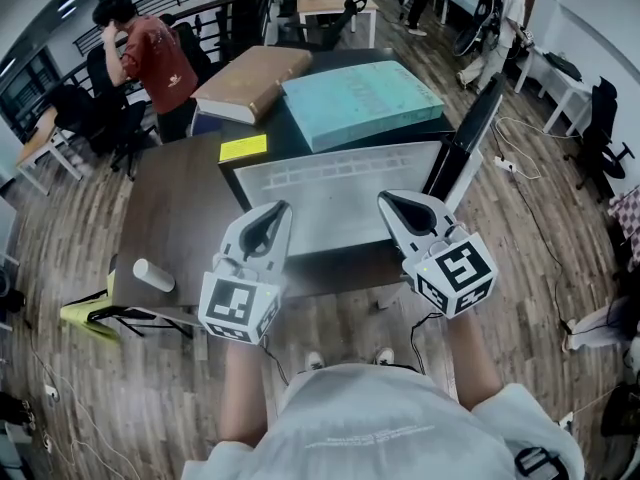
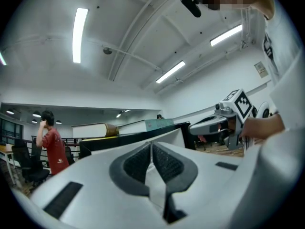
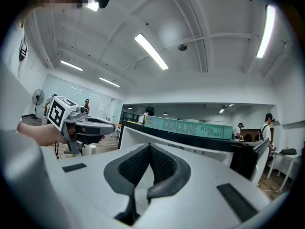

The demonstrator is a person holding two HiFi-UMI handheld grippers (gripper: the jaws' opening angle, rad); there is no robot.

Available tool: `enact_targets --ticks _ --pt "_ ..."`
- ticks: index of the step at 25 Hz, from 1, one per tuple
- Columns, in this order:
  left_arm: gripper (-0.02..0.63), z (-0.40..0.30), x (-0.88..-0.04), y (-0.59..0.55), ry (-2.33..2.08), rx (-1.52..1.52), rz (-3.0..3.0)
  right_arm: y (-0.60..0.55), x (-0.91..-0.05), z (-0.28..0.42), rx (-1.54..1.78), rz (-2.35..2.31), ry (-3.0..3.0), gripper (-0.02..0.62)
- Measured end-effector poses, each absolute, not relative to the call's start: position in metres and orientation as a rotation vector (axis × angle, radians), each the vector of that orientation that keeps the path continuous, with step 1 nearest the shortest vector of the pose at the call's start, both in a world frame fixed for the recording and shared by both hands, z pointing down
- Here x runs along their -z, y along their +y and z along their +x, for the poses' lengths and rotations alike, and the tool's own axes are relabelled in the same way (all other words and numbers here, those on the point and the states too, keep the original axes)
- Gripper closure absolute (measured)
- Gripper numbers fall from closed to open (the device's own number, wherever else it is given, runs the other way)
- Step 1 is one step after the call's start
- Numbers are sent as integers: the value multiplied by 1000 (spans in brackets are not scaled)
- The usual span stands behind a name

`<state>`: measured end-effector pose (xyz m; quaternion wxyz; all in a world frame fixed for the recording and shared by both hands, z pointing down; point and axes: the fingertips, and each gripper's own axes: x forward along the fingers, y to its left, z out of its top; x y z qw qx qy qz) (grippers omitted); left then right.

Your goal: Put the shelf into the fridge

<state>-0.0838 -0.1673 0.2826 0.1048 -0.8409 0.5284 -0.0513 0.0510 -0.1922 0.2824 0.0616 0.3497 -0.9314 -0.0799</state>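
Note:
The white shelf [image 1: 340,203], a flat panel with a row of slots along its far side, lies level in front of the black fridge [image 1: 262,138] on the brown table [image 1: 180,218]. My left gripper [image 1: 277,213] is shut on the shelf's near left part, and my right gripper [image 1: 388,202] is shut on its near right part. In the left gripper view the pads [image 2: 138,162] are pressed together on a thin white strip, and the shelf [image 2: 169,136] rises just beyond. The right gripper view shows the same grip, with the shelf [image 3: 143,136] ahead. The black fridge door [image 1: 470,128] stands open at the right.
A tan book [image 1: 250,78] and a teal book [image 1: 360,98] lie on top of the fridge, beside a yellow note [image 1: 243,148]. A white cylinder [image 1: 153,275] lies on the table's near left. A person in a red shirt [image 1: 155,58] sits at the far left among office chairs.

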Motion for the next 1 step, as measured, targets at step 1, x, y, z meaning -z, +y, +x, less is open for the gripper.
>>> enact_targets --ticks 1 --pt "580 -84 -285 -168 1559 155 -2483 -193 -283 51 240 1059 -2814 580"
